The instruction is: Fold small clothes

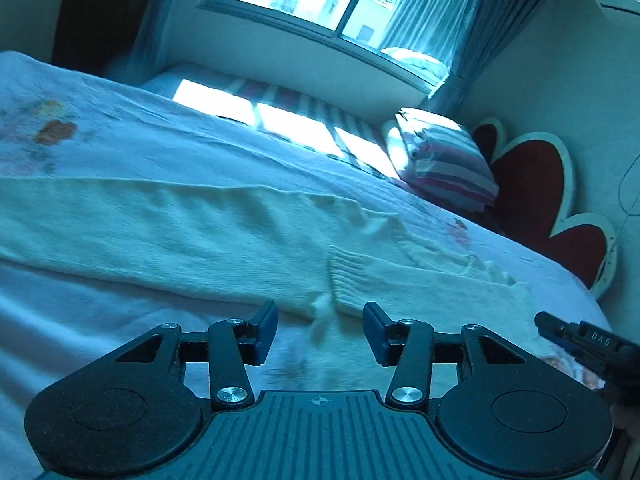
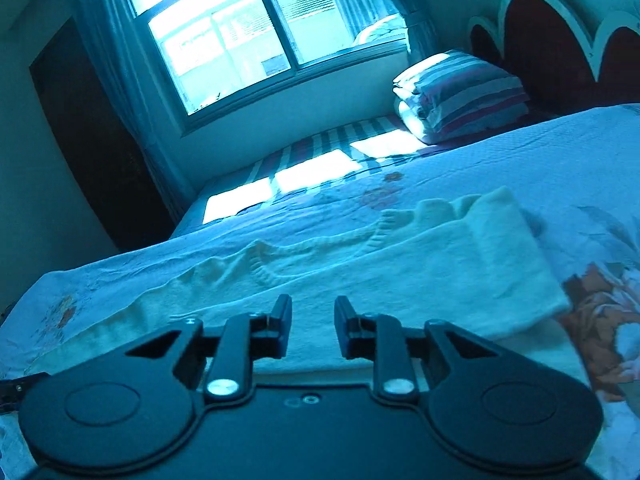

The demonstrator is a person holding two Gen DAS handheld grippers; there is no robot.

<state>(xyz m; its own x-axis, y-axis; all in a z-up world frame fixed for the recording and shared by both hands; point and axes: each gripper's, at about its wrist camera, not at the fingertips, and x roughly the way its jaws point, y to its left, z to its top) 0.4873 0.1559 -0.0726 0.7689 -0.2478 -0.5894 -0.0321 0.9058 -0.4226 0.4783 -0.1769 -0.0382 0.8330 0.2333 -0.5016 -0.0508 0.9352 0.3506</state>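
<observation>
1. We see a cream knitted sweater (image 1: 168,232) spread flat on the floral bedsheet (image 1: 120,120), lying across the near part of the bed in both views.
2. In the left wrist view, our left gripper (image 1: 320,330) hovers low over the sheet with its fingers well apart and nothing between them. A ribbed cuff (image 1: 348,276) of the sweater's sleeve lies just ahead of the fingertips, folded in over the body of the garment; the picture does not settle whether the tips touch it.
3. A small white tuft (image 1: 322,316) shows between the fingers near the cuff; it is blurred, and we cannot tell what it is.
4. The tip of our right gripper (image 1: 576,338) enters at the right edge of that view, near the sweater's far end.
5. In the right wrist view, our right gripper (image 2: 313,324) sits over the sweater (image 2: 400,272) with its fingers apart by a narrower gap, gripping nothing.
6. Beyond the sweater we see a folded striped quilt (image 2: 460,92) by the red heart-shaped headboard (image 2: 548,40), a striped mattress strip lit by sun, and a window (image 2: 240,28) with curtains (image 1: 432,8).
</observation>
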